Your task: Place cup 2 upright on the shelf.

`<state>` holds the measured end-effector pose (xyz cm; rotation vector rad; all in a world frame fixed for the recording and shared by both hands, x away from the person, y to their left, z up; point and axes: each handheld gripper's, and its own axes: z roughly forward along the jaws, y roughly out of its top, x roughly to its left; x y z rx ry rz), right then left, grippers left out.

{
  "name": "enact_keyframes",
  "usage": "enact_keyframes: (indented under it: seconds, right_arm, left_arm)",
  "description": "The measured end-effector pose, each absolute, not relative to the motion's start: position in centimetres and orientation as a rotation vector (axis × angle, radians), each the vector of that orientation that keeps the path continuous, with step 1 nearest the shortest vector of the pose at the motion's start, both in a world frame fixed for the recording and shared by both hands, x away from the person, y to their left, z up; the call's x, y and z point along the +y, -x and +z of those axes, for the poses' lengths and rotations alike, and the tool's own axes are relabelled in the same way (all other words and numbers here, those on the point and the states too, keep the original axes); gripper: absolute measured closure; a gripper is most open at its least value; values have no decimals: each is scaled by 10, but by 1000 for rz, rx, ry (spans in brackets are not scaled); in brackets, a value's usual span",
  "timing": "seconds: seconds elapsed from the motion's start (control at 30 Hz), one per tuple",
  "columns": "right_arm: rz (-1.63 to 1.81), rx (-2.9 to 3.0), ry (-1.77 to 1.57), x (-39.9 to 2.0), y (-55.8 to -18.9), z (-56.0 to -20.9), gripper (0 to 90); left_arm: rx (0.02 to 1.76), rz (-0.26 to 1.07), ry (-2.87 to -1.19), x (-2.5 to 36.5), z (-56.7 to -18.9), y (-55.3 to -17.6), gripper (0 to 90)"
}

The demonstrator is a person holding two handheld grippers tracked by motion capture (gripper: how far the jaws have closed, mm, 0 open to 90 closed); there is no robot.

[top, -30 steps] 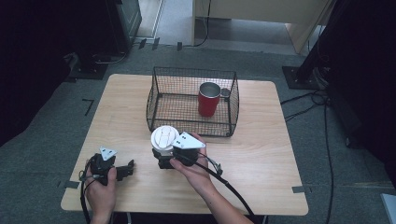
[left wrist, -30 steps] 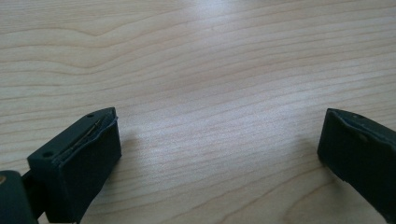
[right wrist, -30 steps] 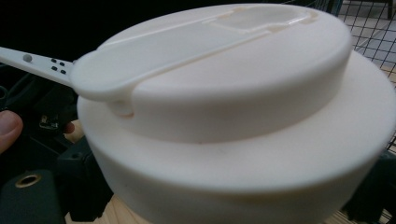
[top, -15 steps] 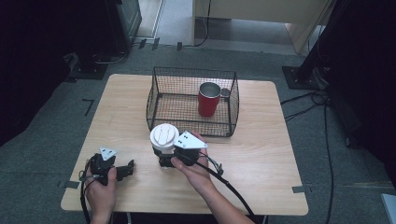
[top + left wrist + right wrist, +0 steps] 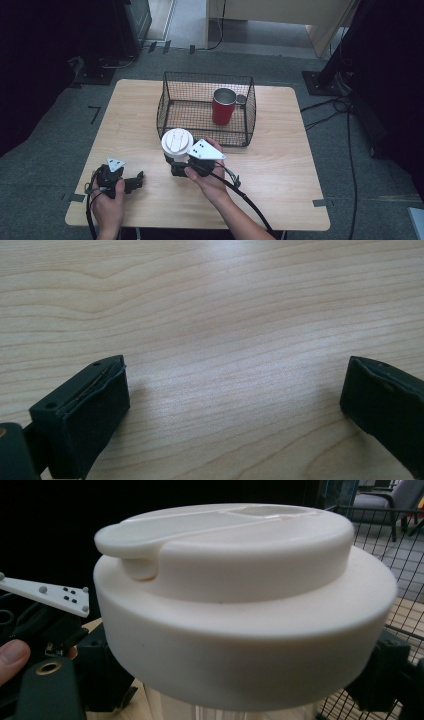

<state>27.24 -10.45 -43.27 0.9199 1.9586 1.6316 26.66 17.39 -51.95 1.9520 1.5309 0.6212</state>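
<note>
Now the right tongs [image 5: 176, 161] squeeze a cup with a white lid [image 5: 177, 143] near the front middle of the wooden desk [image 5: 280, 165], just in front of the black wire basket [image 5: 170, 102]. They have just closed on it, and the hand reaches forward. The lid is round, smooth plastic (the body looks clear). The left tongs [image 5: 235, 405] rest wide open, holding nothing.

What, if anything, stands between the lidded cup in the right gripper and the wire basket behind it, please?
The basket's near wire wall stands between them, so the cup, clamped in the right gripper, would likely have to go over the rim. Inside, a red cup takes the right side.
</note>
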Motion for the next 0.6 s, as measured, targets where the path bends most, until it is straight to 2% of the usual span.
enact_keyframes:
  seconds: [0.6]
  right_arm:
    - [1666, 1858, -864, -104, -278, -404, 160]
  left_arm:
    - [1530, 619, -1956, 174, -519, -267, 0]
